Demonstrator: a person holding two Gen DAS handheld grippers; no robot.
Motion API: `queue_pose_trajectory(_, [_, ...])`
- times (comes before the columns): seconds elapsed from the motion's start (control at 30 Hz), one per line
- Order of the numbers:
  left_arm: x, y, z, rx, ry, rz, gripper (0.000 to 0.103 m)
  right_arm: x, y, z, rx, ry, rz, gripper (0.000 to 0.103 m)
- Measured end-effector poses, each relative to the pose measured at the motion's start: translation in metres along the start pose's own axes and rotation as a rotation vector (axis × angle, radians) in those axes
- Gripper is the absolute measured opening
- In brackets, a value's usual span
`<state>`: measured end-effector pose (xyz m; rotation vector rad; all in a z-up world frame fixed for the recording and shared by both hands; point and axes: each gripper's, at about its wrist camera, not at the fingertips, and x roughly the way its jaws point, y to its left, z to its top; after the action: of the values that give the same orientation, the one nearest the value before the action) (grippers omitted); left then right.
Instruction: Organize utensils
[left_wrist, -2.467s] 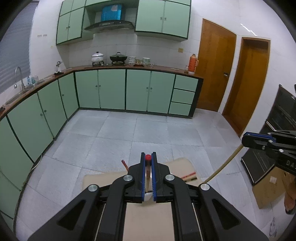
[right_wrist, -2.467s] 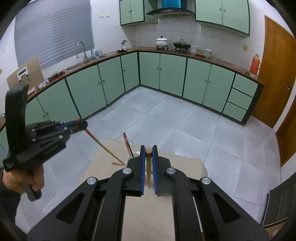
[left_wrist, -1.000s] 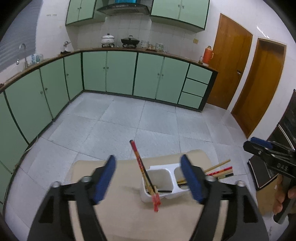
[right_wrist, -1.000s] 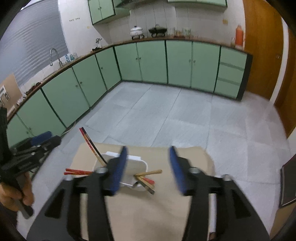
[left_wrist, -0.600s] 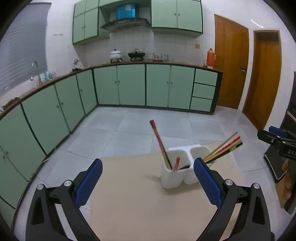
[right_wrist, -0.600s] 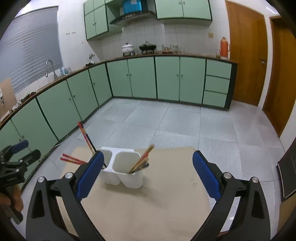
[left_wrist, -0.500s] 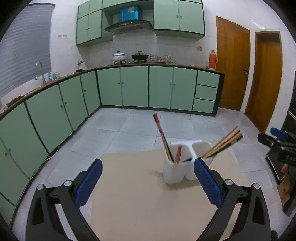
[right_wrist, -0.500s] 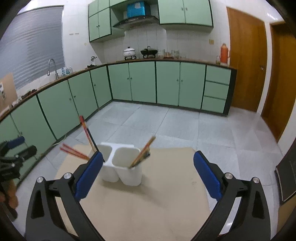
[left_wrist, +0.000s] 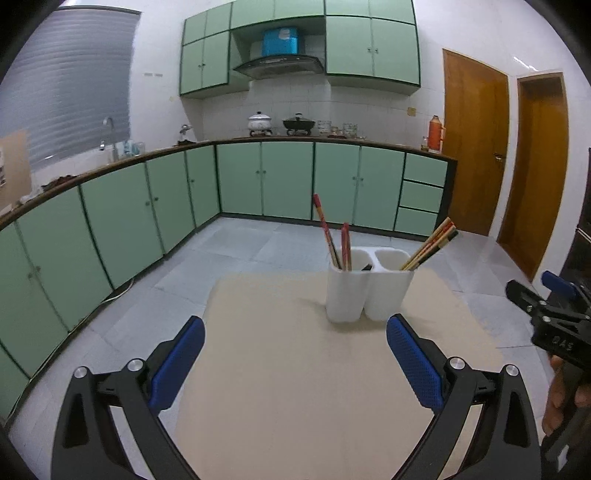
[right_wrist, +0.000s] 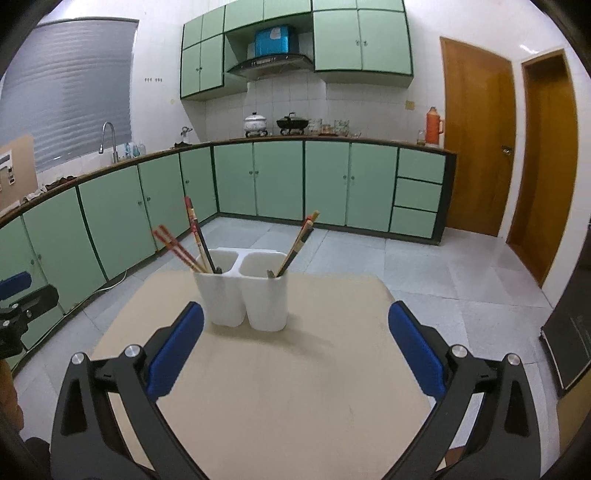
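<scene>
Both grippers have just let go: the left gripper (left_wrist: 294, 360) and the right gripper (right_wrist: 295, 349) now stand wide w/ nothing between the jaws, pulled back from the white holder (right_wrist: 243, 295) on the table (right_wrist: 295, 387). The chopsticks (right_wrist: 199, 240) they carried now stand in its compartments, so sorting looks nearly done.

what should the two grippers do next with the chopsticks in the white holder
Probably just ease both back. The left gripper and right gripper are open and empty; all visible chopsticks stand in the white two-cup plastic holder, none on the beige tabletop.
</scene>
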<state>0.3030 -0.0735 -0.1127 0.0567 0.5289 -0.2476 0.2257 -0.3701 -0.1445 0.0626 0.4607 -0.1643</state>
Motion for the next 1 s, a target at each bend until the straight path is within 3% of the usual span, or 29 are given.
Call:
queue_pose_trajectory(0.17, [-0.043,0.011,-0.020,-0.043,-0.009,0.005,0.097,-0.046,0.003,-0.019,0.022,-0.003,0.001,0.097])
queue_pose_trajectory(0.6, [-0.152,0.010,-0.055,-0.015,-0.051,0.062,0.097,-0.154,0.019,-0.057,0.045,0.013,-0.036,0.097])
queue_pose_trajectory(1.0, [-0.227,0.001,-0.090,-0.048,-0.052,0.045,0.097,-0.240,0.024,-0.074,0.032,-0.023,-0.067,0.097])
